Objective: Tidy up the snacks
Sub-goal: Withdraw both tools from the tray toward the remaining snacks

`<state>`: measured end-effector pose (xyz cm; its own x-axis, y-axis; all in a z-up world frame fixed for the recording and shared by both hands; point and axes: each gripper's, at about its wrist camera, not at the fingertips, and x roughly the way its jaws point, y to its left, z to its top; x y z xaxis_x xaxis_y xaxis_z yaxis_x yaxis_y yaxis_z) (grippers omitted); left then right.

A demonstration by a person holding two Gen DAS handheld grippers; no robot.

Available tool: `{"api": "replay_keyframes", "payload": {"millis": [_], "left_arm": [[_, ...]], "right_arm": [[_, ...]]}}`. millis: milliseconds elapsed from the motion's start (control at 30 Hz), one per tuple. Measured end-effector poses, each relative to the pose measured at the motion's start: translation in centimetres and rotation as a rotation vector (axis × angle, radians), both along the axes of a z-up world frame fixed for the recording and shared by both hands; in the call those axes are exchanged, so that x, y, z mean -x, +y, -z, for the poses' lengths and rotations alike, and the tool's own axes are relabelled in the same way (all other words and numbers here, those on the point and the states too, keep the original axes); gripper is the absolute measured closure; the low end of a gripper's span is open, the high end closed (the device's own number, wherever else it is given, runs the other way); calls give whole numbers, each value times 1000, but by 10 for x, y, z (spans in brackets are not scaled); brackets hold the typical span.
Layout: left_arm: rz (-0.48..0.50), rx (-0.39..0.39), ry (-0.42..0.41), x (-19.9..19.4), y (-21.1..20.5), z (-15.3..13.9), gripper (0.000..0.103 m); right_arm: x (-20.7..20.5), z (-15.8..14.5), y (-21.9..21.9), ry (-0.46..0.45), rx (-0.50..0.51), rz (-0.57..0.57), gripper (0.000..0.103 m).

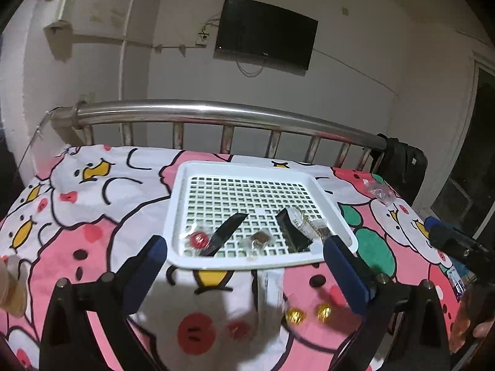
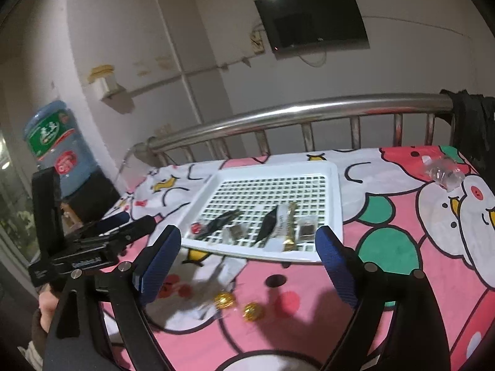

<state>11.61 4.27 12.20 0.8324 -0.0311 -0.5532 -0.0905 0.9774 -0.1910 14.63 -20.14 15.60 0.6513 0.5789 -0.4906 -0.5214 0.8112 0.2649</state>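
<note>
Left gripper (image 1: pixel 244 250) and right gripper (image 2: pixel 247 241) both spread wide, holding nothing, above the cartoon bedsheet (image 1: pixel 92 216). Ahead, white perforated tray (image 1: pixel 247 167) carrying wrapped snacks; two gold foil candies (image 2: pixel 224 300) nearer, on the sheet.

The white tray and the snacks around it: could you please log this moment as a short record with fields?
Surface: cartoon-print bedsheet
Tray: white tray with perforated floor, flat on the sheet
In tray: red candy, black packets, brown sweets, all near the front edge
Outside tray: two gold candies and a white sachet in front; clear wrappers far right
Left gripper: open, empty
Right gripper: open, empty
</note>
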Motion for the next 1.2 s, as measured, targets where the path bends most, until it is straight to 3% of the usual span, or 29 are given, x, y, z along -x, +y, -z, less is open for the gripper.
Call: {"api": "replay_keyframes", "payload": {"millis": [200,600,1000,1200], "left_arm": [[-19,-13,-3,25,4,7,1],[-17,-39,64,41,1,42,1],[-2,-56,182,26,-6,86,2],[2,-39,221,18,-4,99,10]], "right_arm": [[26,0,0,-42,-2,-7,14],[42,32,5,-2,26,0,14],[25,88,24,111,139,-15,14],[14,111,34,159,207,-33,20]]}}
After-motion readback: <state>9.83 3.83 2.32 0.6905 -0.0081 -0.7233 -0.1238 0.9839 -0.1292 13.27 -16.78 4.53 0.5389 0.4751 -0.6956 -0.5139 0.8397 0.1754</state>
